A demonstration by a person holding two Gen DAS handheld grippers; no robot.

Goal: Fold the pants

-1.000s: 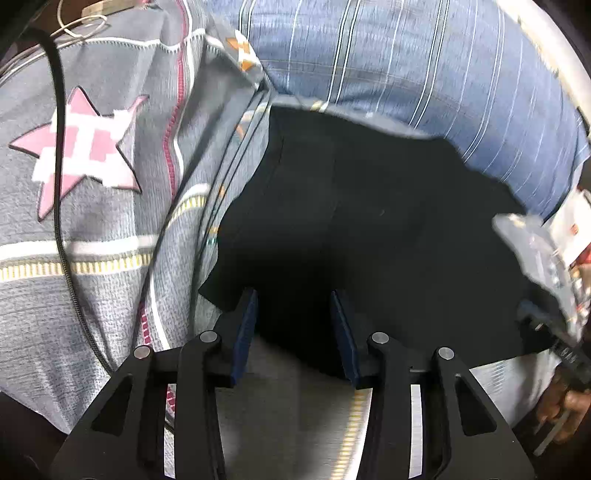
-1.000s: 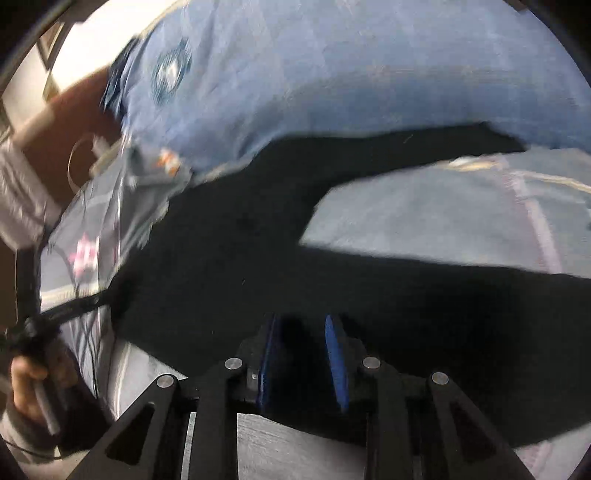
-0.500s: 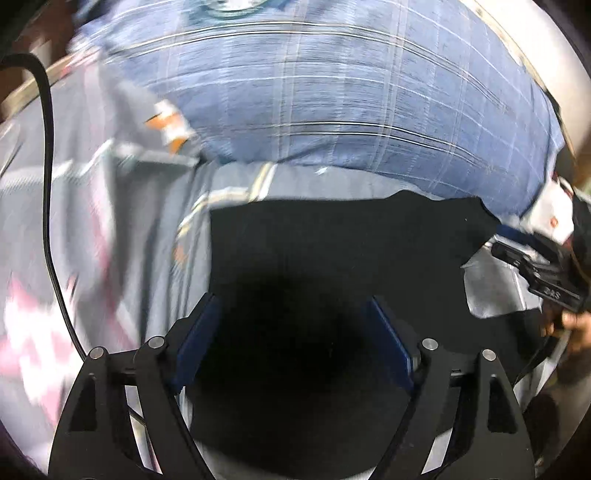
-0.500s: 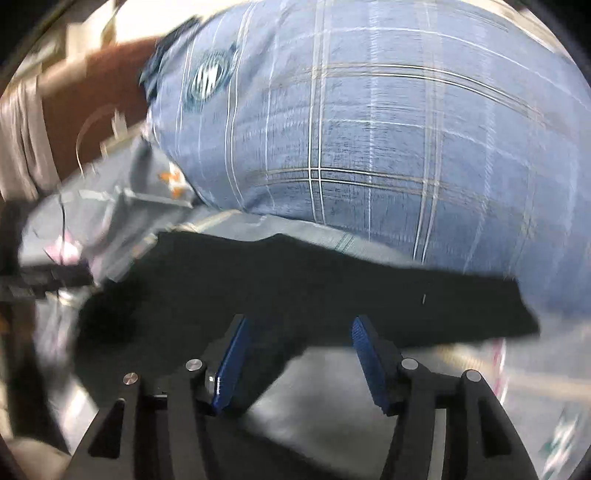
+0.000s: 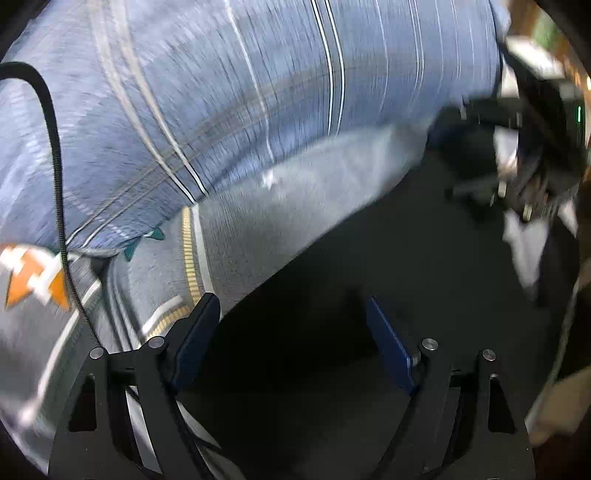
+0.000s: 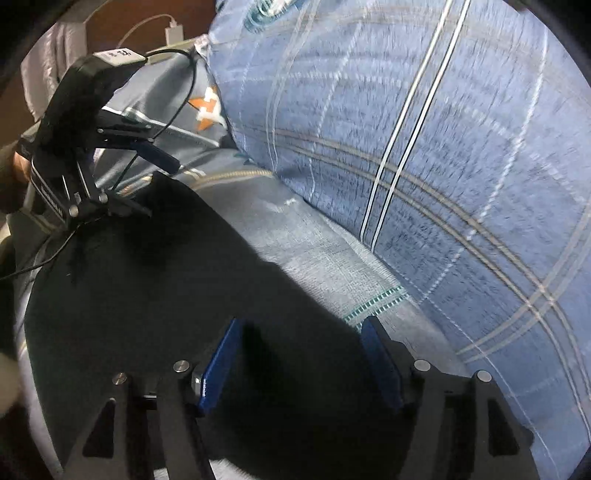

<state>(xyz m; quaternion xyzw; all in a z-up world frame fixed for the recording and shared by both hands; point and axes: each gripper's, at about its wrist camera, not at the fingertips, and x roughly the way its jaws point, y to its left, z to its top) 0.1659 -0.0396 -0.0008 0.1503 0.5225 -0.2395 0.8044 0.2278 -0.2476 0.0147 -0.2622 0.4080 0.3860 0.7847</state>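
Note:
The black pants (image 5: 388,266) lie flat on the grey patterned bed sheet (image 5: 258,221); they also fill the lower left of the right wrist view (image 6: 147,295). My left gripper (image 5: 291,314) is open and empty, its blue pads spread wide just above the pants' near edge. My right gripper (image 6: 301,332) is open and empty over the pants' far edge by the sheet (image 6: 325,258). Each gripper shows in the other's view: the right one at the far right (image 5: 517,155), the left one at the upper left (image 6: 88,147).
A large blue plaid pillow (image 5: 221,92) lies behind the pants and fills the right of the right wrist view (image 6: 424,147). A black cable (image 5: 55,166) hangs at the left. A white charger cable (image 6: 166,29) lies by the brown headboard.
Both grippers let go of the pants and opened wide. The pants now lie flat, and both grippers have swung toward the pillow side.

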